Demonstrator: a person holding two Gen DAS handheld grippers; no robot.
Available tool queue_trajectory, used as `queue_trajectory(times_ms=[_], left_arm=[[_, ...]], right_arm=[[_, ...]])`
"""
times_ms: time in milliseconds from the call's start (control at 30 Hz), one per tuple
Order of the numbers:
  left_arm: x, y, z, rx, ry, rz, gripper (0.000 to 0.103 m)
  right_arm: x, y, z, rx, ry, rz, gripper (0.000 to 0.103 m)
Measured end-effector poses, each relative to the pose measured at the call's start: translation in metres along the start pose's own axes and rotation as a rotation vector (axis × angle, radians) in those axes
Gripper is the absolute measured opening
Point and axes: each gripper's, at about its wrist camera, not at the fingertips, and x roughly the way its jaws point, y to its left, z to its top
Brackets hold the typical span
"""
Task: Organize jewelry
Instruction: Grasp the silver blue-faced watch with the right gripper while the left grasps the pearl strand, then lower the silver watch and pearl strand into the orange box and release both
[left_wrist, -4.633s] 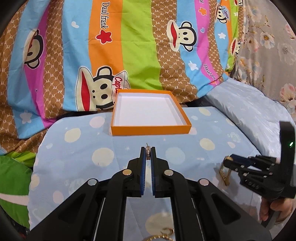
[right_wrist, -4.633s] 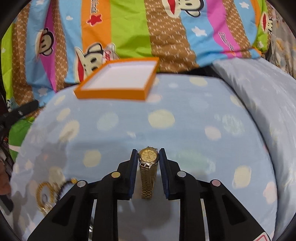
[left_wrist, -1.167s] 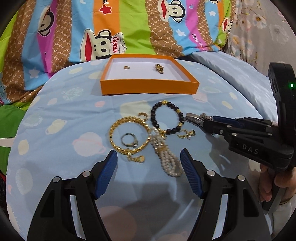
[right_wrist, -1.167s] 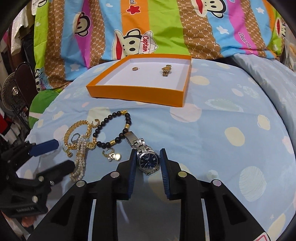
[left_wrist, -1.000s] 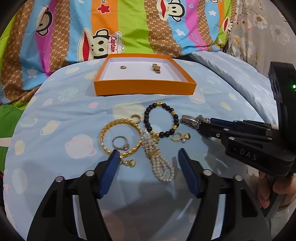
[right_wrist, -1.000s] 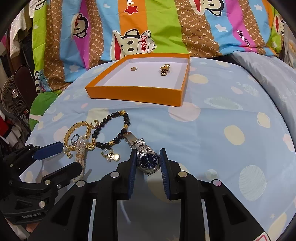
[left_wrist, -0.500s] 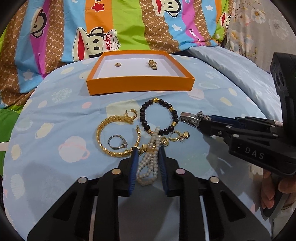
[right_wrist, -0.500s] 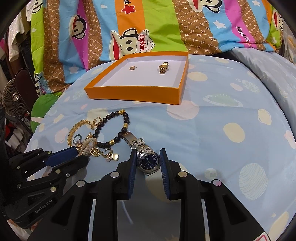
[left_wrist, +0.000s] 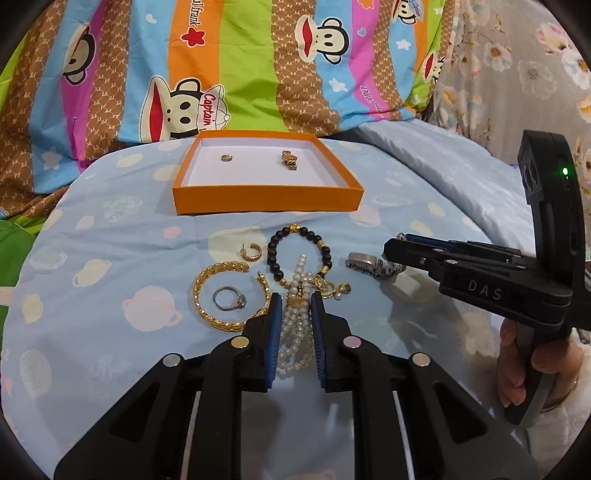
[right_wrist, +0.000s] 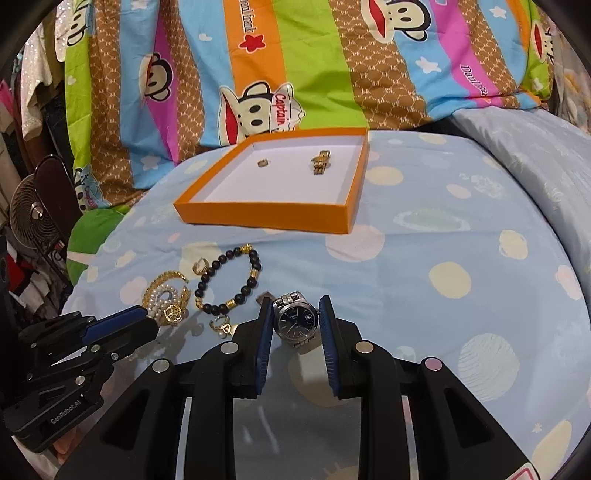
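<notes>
Evidently both grippers load together: left gripper (left_wrist: 294, 301) pinches the pearl bracelet (left_wrist: 295, 332), right gripper (right_wrist: 296, 314) seemingly clamps the silver watch (right_wrist: 296, 322), bound for the orange box (right_wrist: 280, 216).

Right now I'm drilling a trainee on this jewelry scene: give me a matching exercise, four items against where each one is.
Items:
1. pearl bracelet
2. silver watch
3. gold watch
4. silver ring

Places:
A. inside the orange box
B. between the left gripper fingers
C. on the sheet, inside the gold bangle
D. between the right gripper fingers

Pairs: 1-B, 2-D, 3-A, 4-C
</notes>
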Motion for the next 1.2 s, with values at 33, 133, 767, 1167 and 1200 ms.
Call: queue_trajectory(times_ms=[33,133,767,1167,1200], left_arm=[[-0.001,0.002,0.002,-0.01,0.0,-0.014,0.015],[-0.009,0.01,0.013,-0.044,-0.004,-0.03,0.015],[0.105,0.054,0.17,-0.023,0.001,0.11,0.015],[0.15,0.065,0.126,0.017,0.117,0.163,0.017],[0.15,0.065,0.125,0.021,0.119,0.163,0.017]], right_arm=[[-0.005,0.0,0.002,0.001,-0.018,0.0,0.024],[-0.018,0.001,0.012,0.001,-0.056,-0.001,0.024],[0.086,0.013,0.161,0.028,-0.083,-0.013,0.024],[0.118,-0.003,0.103,-0.028,0.084,-0.076,0.022],[0.117,0.0,0.101,-0.047,0.086,-0.089,0.022]])
